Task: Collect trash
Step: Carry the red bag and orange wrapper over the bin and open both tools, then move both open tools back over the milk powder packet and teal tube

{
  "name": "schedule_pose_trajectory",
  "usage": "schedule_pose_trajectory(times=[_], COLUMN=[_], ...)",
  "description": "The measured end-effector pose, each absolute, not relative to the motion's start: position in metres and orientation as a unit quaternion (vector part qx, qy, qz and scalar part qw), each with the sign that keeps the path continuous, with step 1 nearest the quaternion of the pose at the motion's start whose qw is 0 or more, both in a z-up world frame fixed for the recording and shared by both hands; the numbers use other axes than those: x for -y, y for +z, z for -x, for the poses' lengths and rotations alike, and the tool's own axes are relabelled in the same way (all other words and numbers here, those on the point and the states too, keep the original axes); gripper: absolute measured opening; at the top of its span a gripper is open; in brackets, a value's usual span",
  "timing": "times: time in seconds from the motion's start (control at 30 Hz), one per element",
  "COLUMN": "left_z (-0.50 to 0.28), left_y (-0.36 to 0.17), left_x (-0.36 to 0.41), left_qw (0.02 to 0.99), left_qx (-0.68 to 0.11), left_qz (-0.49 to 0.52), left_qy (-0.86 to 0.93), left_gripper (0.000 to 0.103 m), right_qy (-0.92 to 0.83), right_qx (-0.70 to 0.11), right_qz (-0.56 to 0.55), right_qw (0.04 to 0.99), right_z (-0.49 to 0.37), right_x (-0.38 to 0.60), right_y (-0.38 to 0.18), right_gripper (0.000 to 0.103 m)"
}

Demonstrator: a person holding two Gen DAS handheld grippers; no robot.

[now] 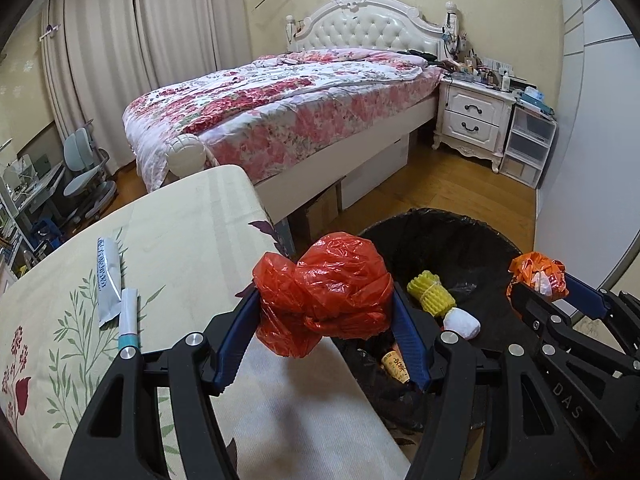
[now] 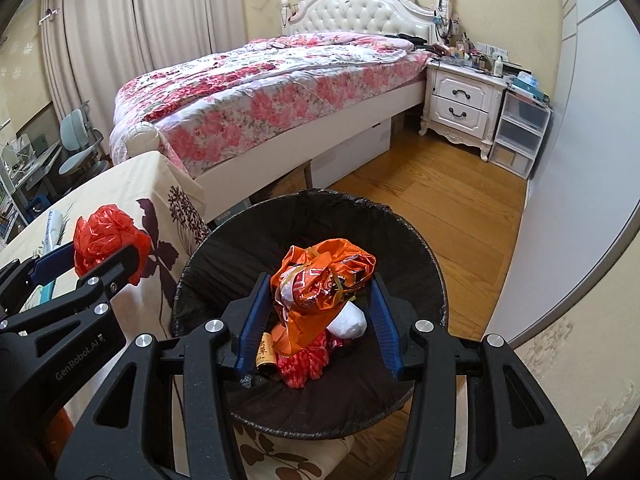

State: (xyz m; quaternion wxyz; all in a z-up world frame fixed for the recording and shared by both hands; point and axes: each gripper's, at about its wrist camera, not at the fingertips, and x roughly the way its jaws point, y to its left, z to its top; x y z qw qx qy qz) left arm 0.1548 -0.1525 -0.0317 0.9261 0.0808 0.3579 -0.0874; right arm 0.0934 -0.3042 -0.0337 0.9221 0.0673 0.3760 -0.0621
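In the left wrist view, your left gripper [image 1: 326,312] has its jaws clamped on a crumpled red plastic bag [image 1: 326,292], held at the desk [image 1: 180,220] edge just beside the black-lined trash bin [image 1: 432,232]; two tubes [image 1: 114,292] lie on the desk, well away from the bin. In the right wrist view, your right gripper [image 2: 320,312] has its jaws closed on an orange wrapper [image 2: 324,280], held directly over the bin's open mouth, above the scraps [image 2: 308,360] already inside.
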Motion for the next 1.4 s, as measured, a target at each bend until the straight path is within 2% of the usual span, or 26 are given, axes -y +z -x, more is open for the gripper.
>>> schedule_pose_trajectory(times=[0.2, 0.23, 0.27, 0.3, 0.37, 0.6, 1.07, 1.4], left_z=[-0.168, -0.17, -0.173, -0.174, -0.175, -0.173, -0.151, -0.123], left_y=[-0.035, -0.036, -0.037, -0.038, -0.039, -0.039, -0.021, -0.02], left_x=[0.164, 0.164, 0.164, 0.163, 0.163, 0.16, 0.128, 0.053], left_qw=[0.923, 0.922, 0.92, 0.919, 0.919, 0.919, 0.926, 0.925], left_qx=[-0.364, -0.368, -0.373, -0.376, -0.376, -0.377, -0.366, -0.375], left_qz=[-0.088, -0.085, -0.082, -0.08, -0.081, -0.086, -0.082, -0.054], left_qy=[-0.089, -0.09, -0.091, -0.09, -0.084, -0.074, -0.04, 0.013], left_gripper=[0.065, 0.066, 0.068, 0.071, 0.075, 0.081, 0.082, 0.082], right_qy=[-0.068, -0.07, -0.073, -0.075, -0.08, -0.091, -0.077, -0.023], right_qx=[-0.38, -0.38, -0.38, -0.378, -0.377, -0.377, -0.378, -0.385], right_qz=[-0.069, -0.069, -0.069, -0.069, -0.067, -0.067, -0.064, -0.046], right_qw=[0.92, 0.92, 0.92, 0.92, 0.92, 0.919, 0.92, 0.921], right_z=[-0.102, -0.103, -0.103, -0.102, -0.101, -0.096, -0.078, -0.071], right_x=[0.309, 0.309, 0.31, 0.311, 0.312, 0.314, 0.296, 0.241], right_y=[-0.038, -0.038, -0.039, -0.039, -0.039, -0.037, -0.031, -0.026], right_gripper=[0.049, 0.051, 0.058, 0.06, 0.061, 0.061, 0.062, 0.062])
